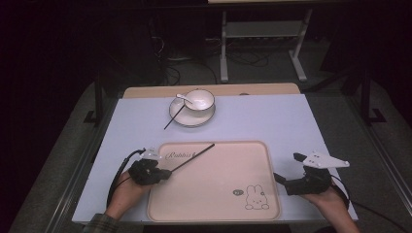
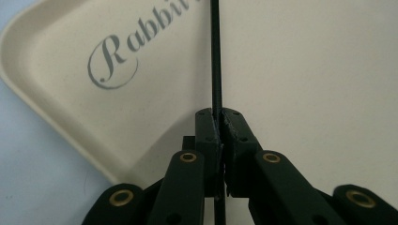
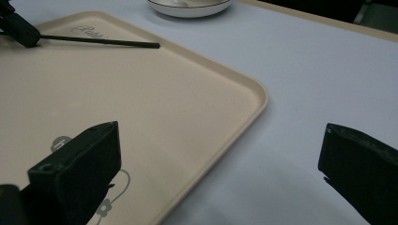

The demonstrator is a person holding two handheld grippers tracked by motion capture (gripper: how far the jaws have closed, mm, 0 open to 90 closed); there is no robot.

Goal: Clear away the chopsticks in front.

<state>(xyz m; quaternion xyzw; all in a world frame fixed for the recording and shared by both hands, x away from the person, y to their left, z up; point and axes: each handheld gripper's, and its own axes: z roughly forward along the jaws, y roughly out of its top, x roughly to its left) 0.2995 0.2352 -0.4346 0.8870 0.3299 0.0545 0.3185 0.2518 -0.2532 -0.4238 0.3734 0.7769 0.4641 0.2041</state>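
left gripper view: chopstick (image 2: 216, 56) clamped in left claw (image 2: 220, 123) (over tray (image 2: 305, 70)).

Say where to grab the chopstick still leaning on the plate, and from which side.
Grip the second chopstick on its lower stretch, which juts past the plate rim toward the tray. Come from above with jaws across its thin shaft. The upper end lies by the bowl and spoon, crowding that side. The open right gripper is probably freest.
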